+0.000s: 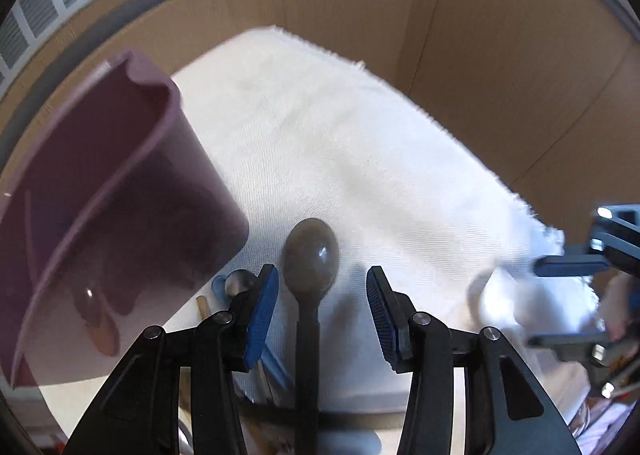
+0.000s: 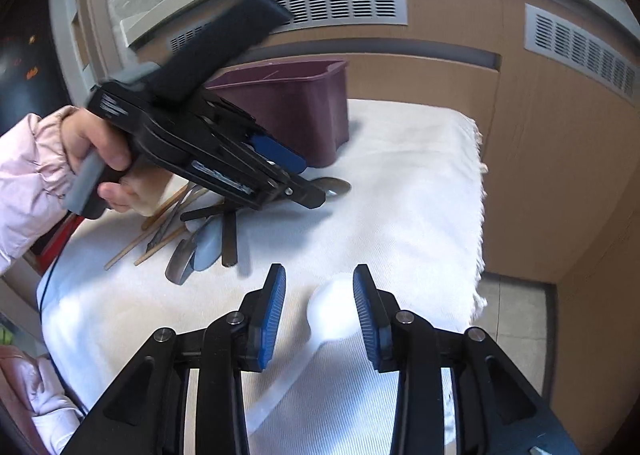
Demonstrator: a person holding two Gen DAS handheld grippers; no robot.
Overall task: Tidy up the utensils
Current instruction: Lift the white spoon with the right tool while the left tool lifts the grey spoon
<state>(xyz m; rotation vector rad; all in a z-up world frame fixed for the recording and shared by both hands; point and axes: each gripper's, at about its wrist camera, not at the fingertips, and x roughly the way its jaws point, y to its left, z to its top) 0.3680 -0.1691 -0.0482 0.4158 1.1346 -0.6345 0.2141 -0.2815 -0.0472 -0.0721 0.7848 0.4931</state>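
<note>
A dark spoon (image 1: pixel 310 251) lies on the white cloth (image 1: pixel 320 127), its handle running back between the fingers of my left gripper (image 1: pixel 322 275). The blue pads stand apart on either side without touching it. The purple bin (image 1: pixel 112 195) stands close on the left. In the right wrist view a white spoon (image 2: pixel 332 311) lies on the cloth (image 2: pixel 400 195), its bowl between the open jaws of my right gripper (image 2: pixel 319 271). The left pad is clear of it. Farther off, a hand holds the left gripper (image 2: pixel 310 187) tilted down over the dark spoon (image 2: pixel 338 185), in front of the bin (image 2: pixel 296 107).
A loose pile of utensils (image 2: pixel 200 231) lies left of centre: wooden chopsticks, a grey spoon, a light blue spoon. Part of that pile (image 1: pixel 236 283) shows beside the bin. The cloth's fringed edge (image 2: pixel 480 215) drops off at the right. Brown panels with vents (image 2: pixel 340 3) stand behind.
</note>
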